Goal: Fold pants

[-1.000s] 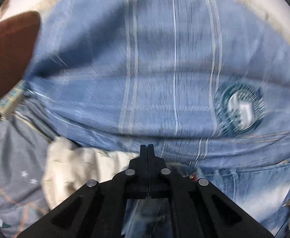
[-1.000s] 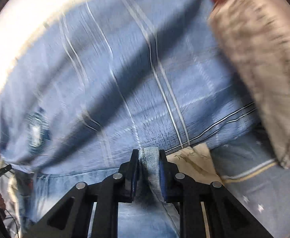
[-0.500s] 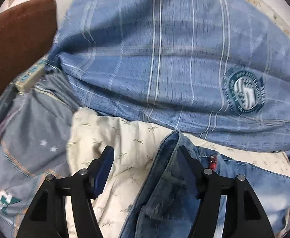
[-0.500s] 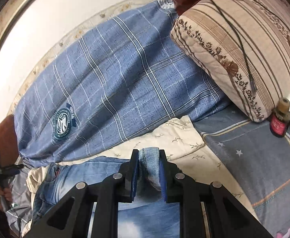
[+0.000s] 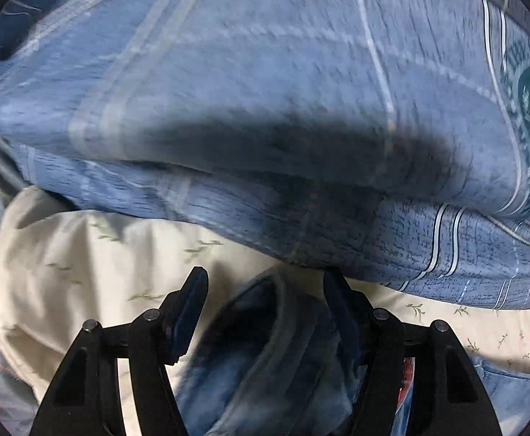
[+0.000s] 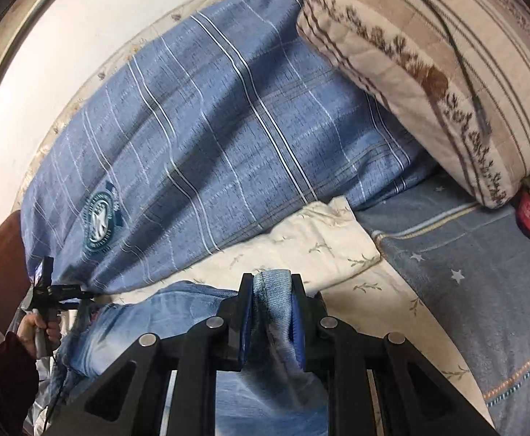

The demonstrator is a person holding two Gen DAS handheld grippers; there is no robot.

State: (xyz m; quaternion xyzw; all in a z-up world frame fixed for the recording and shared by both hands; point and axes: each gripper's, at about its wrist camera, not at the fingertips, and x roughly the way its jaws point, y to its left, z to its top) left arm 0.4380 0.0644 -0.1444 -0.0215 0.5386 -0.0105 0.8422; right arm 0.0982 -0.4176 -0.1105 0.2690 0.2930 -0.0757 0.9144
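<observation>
Gripping a denim fold of the pants (image 6: 178,323), my right tool (image 6: 271,312) stays clenched; my left tool (image 5: 265,312) stands released, jaws just opened, straddling the waistband.

Faded blue denim pants (image 6: 178,312); blue plaid quilt (image 6: 228,138) with white lines; cream sheet (image 6: 319,243) sprigged green; beige striped pillow (image 6: 446,54).

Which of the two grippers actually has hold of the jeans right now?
The right gripper: its jaws pinch a bunched fold of the jeans. The left gripper has jaws standing open around another part of the denim, not pressing it.
</observation>
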